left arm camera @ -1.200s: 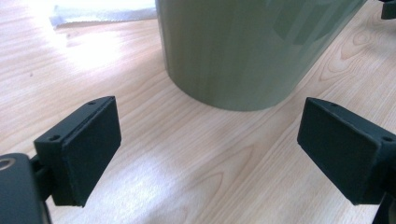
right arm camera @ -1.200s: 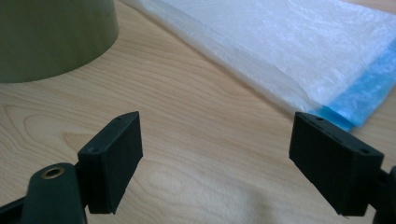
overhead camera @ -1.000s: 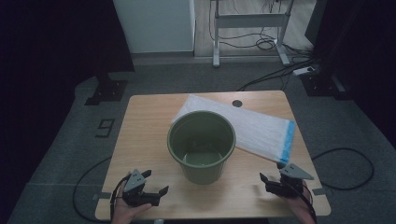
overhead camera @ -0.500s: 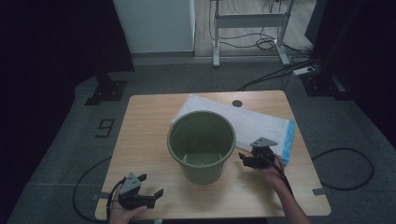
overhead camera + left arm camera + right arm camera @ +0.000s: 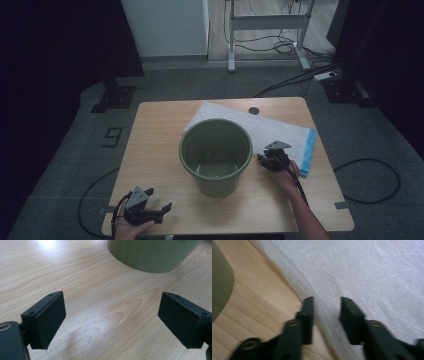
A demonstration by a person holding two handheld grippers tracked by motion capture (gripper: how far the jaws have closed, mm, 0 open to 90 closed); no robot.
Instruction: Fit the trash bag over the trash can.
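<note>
Right gripper view: right gripper [image 5: 325,315] has moved up to bag [image 5: 367,277] edge, jaws narrow, straddling it, not yet pinched. Left gripper [image 5: 111,322] wide, idle frame bottom.

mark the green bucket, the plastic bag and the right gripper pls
green bucket [image 5: 216,176]: high view, on its outer front wall.
plastic bag [image 5: 372,272]: right gripper view, on its flat white sheet.
right gripper [image 5: 326,312]: right gripper view, midway between its fingertips, astride the bag's edge.

The high view looks down on the whole table [image 5: 150,150] from afar. Both gripper views skim it closely. All three share the bucket [image 5: 216,155].
</note>
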